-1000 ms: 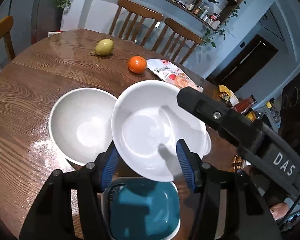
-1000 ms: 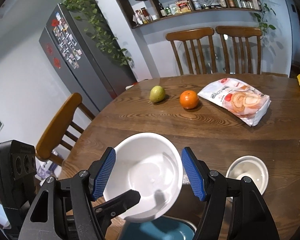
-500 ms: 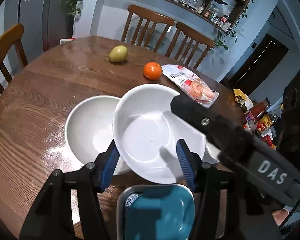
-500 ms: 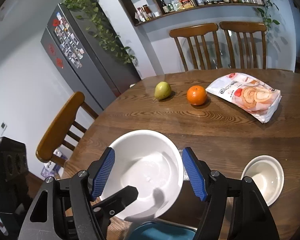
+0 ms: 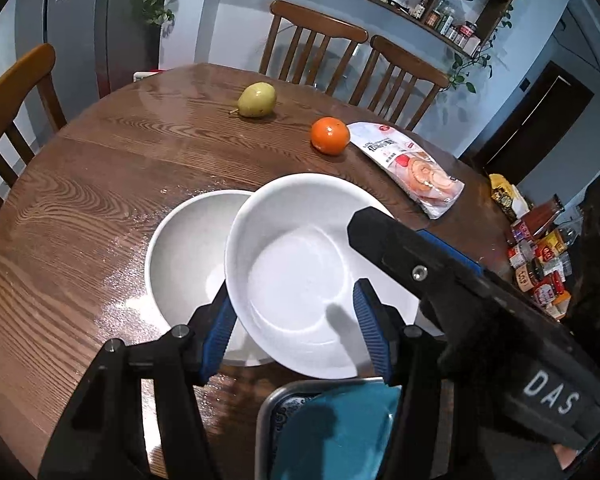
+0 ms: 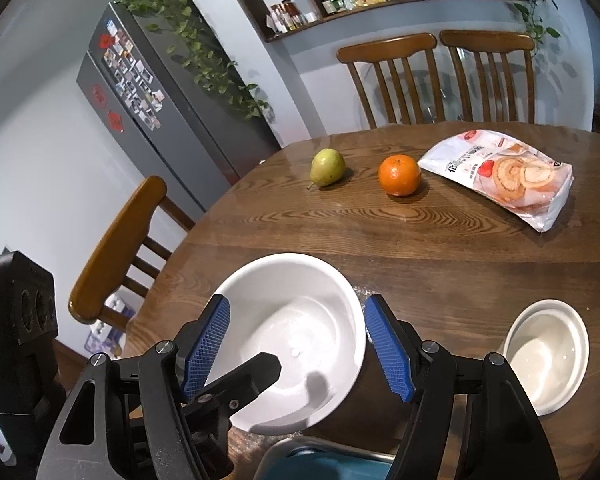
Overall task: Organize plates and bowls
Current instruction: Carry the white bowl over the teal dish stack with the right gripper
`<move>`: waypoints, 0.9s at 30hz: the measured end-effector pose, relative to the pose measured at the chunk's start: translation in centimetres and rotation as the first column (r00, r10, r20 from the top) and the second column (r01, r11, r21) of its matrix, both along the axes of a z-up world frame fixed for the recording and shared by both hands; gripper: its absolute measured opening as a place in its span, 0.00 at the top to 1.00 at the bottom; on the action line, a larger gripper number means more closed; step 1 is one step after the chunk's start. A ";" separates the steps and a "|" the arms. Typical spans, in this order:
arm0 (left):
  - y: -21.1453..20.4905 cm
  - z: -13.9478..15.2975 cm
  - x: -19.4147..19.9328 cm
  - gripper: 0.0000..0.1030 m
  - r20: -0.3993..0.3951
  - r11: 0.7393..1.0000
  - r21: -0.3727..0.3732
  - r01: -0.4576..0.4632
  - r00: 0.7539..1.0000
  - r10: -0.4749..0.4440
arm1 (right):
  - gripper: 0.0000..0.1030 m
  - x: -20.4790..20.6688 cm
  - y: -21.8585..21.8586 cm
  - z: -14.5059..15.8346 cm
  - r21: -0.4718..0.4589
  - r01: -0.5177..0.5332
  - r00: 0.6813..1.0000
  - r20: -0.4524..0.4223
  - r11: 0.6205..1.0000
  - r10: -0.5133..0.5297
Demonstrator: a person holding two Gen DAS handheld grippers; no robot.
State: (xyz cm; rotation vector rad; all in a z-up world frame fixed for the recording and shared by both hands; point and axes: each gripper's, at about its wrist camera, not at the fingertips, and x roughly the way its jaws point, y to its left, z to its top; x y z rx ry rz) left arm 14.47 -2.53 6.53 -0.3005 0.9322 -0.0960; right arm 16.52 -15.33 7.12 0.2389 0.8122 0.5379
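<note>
Farthest left of the held bowl (image 5: pixel 296 248) is a chair (image 5: pixel 12 80), outside the table (image 5: pixel 80 208) edge. Just left of the held bowl, a second bowl (image 5: pixel 188 256) sits on the table, and the held bowl's rim overlaps its right side. The left gripper (image 5: pixel 292 292) comes up at the held bowl's near edge with its jaws pinching it, one pad outside the left wall and the other over the inside. The held bowl is tilted and clear of the wood, with a shadow under it in the right wrist view. Below its near rim lies a teal plate (image 5: pixel 340 424). Beyond the held bowl, well apart from it, lie a pear (image 5: pixel 257 100) and, further right, an orange (image 5: pixel 329 136). The right gripper (image 6: pixel 296 300) hovers over the held bowl's right rim, jaws spread and not pressing on it. A bag (image 5: pixel 412 168) lies right of the orange, beyond the held bowl. A small bowl (image 6: pixel 546 348) stands to the held bowl's right, apart from it.
</note>
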 end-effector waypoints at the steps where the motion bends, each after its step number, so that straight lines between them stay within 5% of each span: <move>1: 0.0 -0.1 0.1 0.45 -0.005 1.000 0.006 0.000 1.000 0.000 | 0.31 -0.1 0.1 -0.1 0.000 -0.001 1.000 0.004 1.000 0.001; 27: 0.6 -1.3 1.5 0.39 -0.080 0.997 0.079 0.025 0.997 -0.019 | 0.31 0.6 0.8 -1.7 0.051 -0.011 0.999 -0.037 0.999 0.013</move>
